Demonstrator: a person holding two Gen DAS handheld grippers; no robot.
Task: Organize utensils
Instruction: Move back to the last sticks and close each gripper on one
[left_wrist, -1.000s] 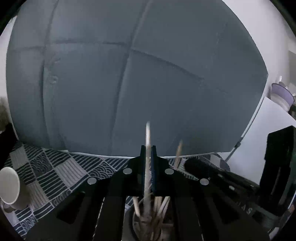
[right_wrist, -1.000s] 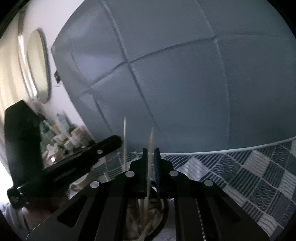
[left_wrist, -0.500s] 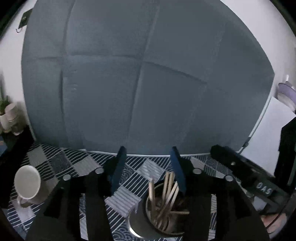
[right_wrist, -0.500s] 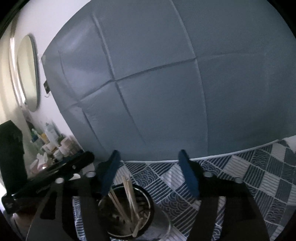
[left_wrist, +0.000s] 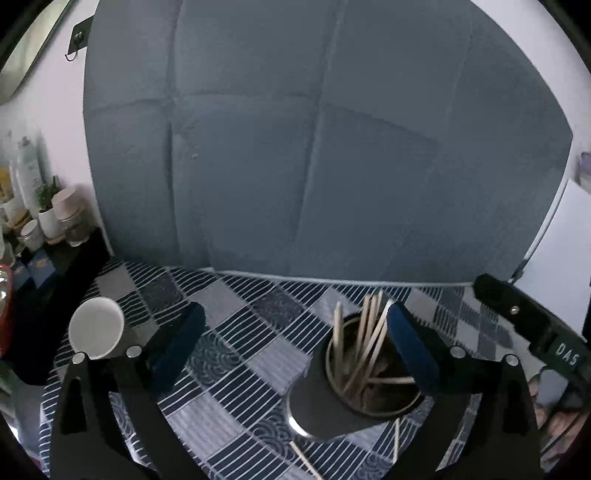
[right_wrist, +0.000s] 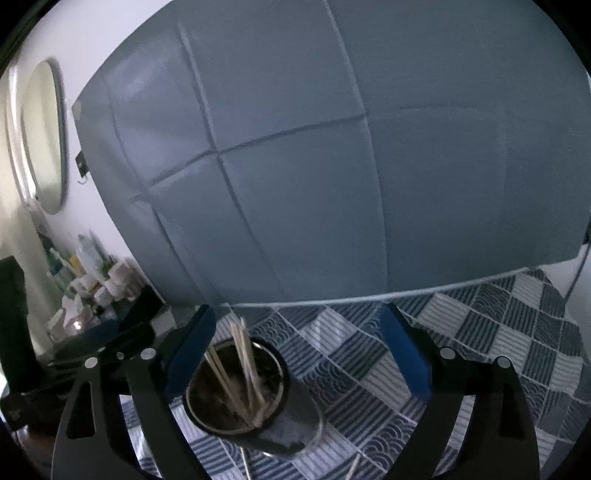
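A dark metal cup (left_wrist: 332, 406) stands on the patterned tablecloth (left_wrist: 236, 325) and holds several wooden chopsticks (left_wrist: 364, 332). My left gripper (left_wrist: 295, 343) is open and empty above the cloth, its right finger just over the cup's rim. In the right wrist view the same cup (right_wrist: 291, 417) with chopsticks (right_wrist: 243, 358) sits at lower left. My right gripper (right_wrist: 299, 350) is open and empty, its left finger beside the cup. Loose chopsticks (left_wrist: 304, 458) lie on the cloth in front of the cup.
A white cup (left_wrist: 96, 328) stands on the cloth at the left. A blue padded headboard (left_wrist: 314, 147) rises behind the table. Bottles and jars (left_wrist: 48, 218) crowd a dark shelf at far left. The right gripper's body (left_wrist: 532, 332) shows at the left view's right edge.
Both grippers were shut on chopsticks above the cup a second ago. Both have opened, the chopsticks now stand in the cup, and both grippers have pulled back and up.
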